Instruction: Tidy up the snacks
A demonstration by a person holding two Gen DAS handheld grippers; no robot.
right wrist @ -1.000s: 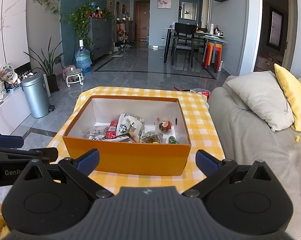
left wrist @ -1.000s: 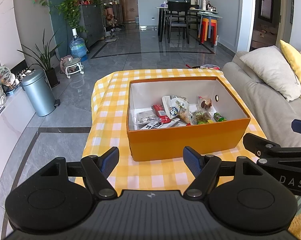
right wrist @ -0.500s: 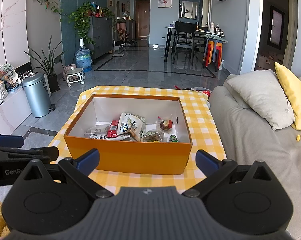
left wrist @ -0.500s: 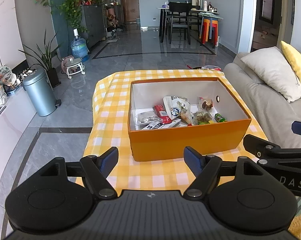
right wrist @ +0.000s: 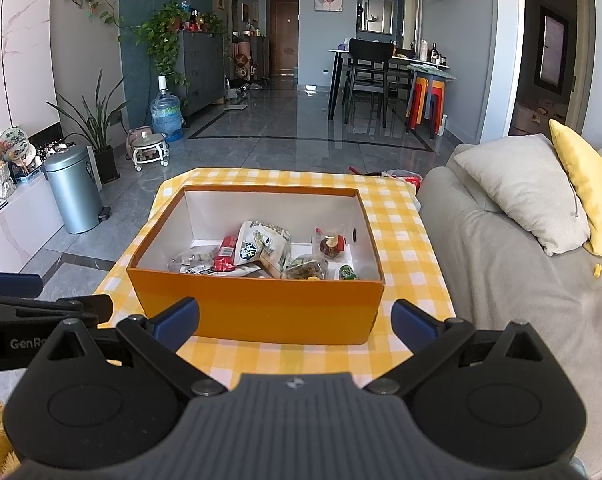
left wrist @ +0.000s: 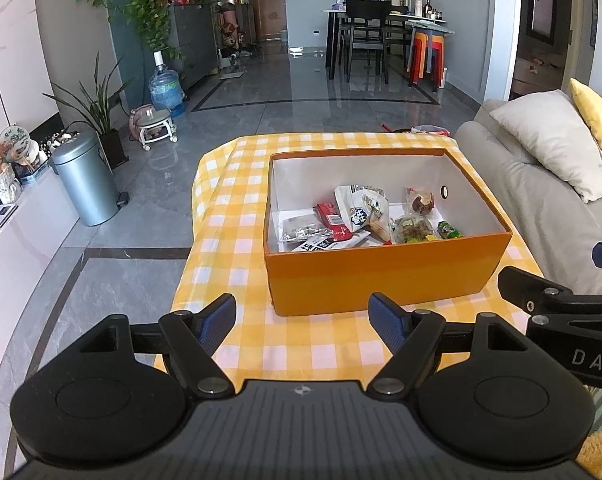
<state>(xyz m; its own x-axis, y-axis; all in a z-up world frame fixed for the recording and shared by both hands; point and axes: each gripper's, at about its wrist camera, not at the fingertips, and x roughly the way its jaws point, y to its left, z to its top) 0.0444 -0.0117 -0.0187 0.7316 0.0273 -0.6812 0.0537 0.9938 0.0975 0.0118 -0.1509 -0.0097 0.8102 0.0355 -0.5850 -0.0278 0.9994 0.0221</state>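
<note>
We held both black grippers, left [left wrist: 302,316] & right [right wrist: 295,320], wide & empty, just short of the orange cardboard box [left wrist: 385,278]; snack packets [left wrist: 357,216] inside. Best reach in over the near wall.

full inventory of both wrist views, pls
box: 1, orange, white inside, on table
tablecloth: 1, yellow-white check, under box
snack packets: several, mixed colours, inside box
bin: 1, grey, floor left
water jug: 1, blue, floor left
sofa: 1, grey, right
pillows: 2, grey and yellow, on sofa
dining table: 1, dark, far back
left gripper: open, empty, short of box
right gripper: open, empty, short of box
</note>
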